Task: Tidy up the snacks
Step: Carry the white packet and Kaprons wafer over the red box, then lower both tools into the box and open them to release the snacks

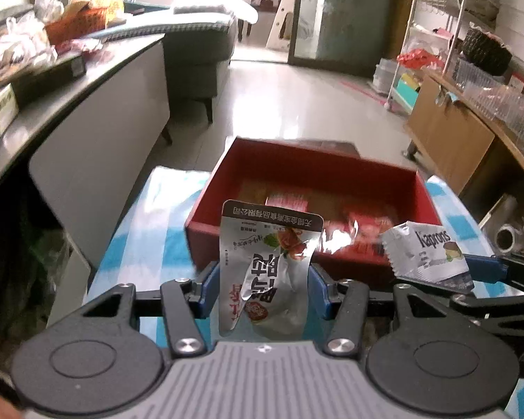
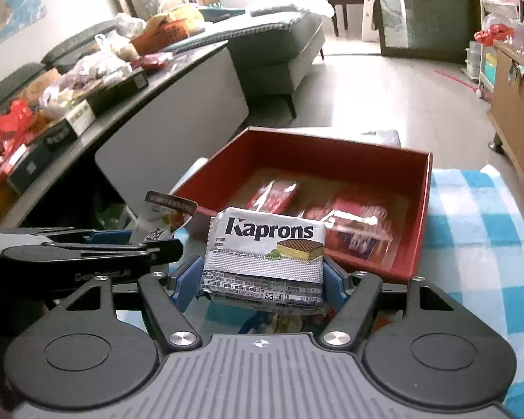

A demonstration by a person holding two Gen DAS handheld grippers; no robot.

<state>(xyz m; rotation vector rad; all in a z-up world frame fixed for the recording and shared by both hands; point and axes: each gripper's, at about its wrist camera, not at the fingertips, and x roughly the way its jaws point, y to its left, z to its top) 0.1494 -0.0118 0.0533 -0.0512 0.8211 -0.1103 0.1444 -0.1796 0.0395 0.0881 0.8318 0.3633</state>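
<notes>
Several red packets (image 2: 349, 223) already lie inside the red box (image 2: 332, 155)

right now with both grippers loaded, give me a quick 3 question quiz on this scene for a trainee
1. Multiple choice: what does the right gripper hold? A) a banana B) the Kaprons wafer pack C) a cup
2. True or false: the red box ahead is empty.
3. Short answer: what is the left gripper shut on, and which way up does its printing read?

Key:
1. B; the jaws clamp the pack's two sides.
2. False; red-wrapped snacks already lie inside it.
3. The silver snack pouch, standing upright between the jaws, printing upside down in the left wrist view.
</notes>
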